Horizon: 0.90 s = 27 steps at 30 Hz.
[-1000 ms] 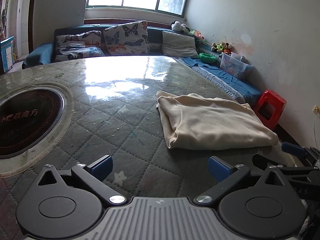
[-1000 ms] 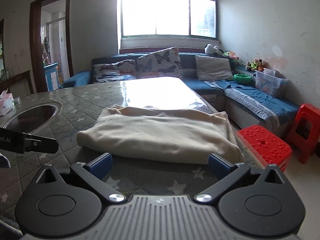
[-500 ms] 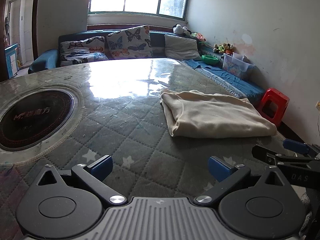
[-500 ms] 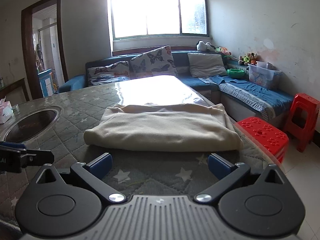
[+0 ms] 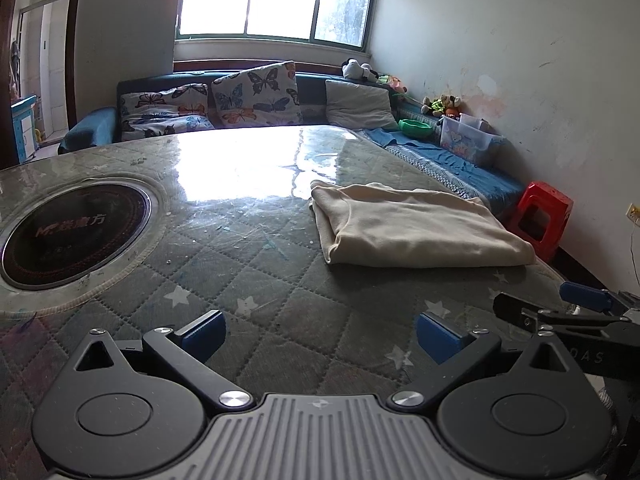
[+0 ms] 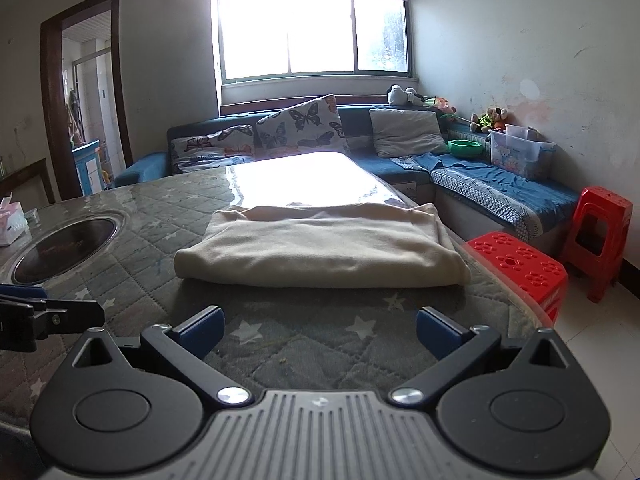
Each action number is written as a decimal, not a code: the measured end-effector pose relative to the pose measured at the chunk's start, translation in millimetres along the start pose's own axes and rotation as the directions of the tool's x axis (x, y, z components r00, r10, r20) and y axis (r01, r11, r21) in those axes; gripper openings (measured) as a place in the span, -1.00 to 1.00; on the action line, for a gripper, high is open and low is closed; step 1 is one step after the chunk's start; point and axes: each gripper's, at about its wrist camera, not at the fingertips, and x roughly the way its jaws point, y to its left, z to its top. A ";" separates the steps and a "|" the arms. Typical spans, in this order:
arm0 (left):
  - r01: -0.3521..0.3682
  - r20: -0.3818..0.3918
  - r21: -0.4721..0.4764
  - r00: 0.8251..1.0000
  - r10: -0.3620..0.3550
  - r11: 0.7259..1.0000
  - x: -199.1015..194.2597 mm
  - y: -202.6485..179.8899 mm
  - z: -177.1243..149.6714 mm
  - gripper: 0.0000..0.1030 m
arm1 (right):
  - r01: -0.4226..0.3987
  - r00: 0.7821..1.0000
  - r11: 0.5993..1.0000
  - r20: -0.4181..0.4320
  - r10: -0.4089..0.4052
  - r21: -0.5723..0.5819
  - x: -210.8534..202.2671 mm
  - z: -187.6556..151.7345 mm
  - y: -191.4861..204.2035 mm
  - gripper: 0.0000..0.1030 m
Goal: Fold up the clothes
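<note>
**A:** Where do your claws stand right now?

**B:** Your left claw (image 5: 320, 332) is spread wide and holds nothing, hanging low over the worktop (image 5: 248, 248) at its near edge. Your right claw (image 6: 318, 330) is just the same, jaws apart and empty. Each one shows at the side of the other's view, so they sit side by side, near each other.

**A:** And the garment?

**B:** The cream garment (image 6: 320, 248) lies straight ahead of your right claw, apart from it, with a strip of starred quilted cover between. From your left claw it (image 5: 408, 228) lies ahead and to the right. It touches neither.

**A:** How does it look?

**B:** It reads as already folded: a flat, thick rectangle with several layers. The edge facing your right claw is a rounded fold; the layered open ends show on the side facing your left claw. The top is smooth, with only soft ripples at the far edge. It looks like soft knit, so it will likely sag if you lift it by one point.

**A:** So what should I do with this step?

**B:** I judge the fold nearly or fully done. If you want one more fold, bring both claws in low, pinch every layer at the two near corners, lift together and lay them over evenly. If you are finishing, keep the claws spread and clear so you do not snag the stack. Its right side lies close to the worktop's edge, above the red stool (image 6: 520, 264), so avoid nudging it that way.
</note>
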 end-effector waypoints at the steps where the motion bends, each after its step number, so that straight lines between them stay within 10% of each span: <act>1: 0.001 0.002 0.001 1.000 -0.001 1.000 -1.4 -0.6 -1.1 1.00 | 0.000 1.000 1.000 0.001 0.000 -0.002 -1.2 -1.2 1.1 1.00; 27: -0.001 0.040 -0.005 0.999 0.001 1.000 -20.3 -5.9 -10.8 1.00 | -0.017 1.000 0.999 0.015 0.018 -0.047 -17.2 -8.0 16.3 1.00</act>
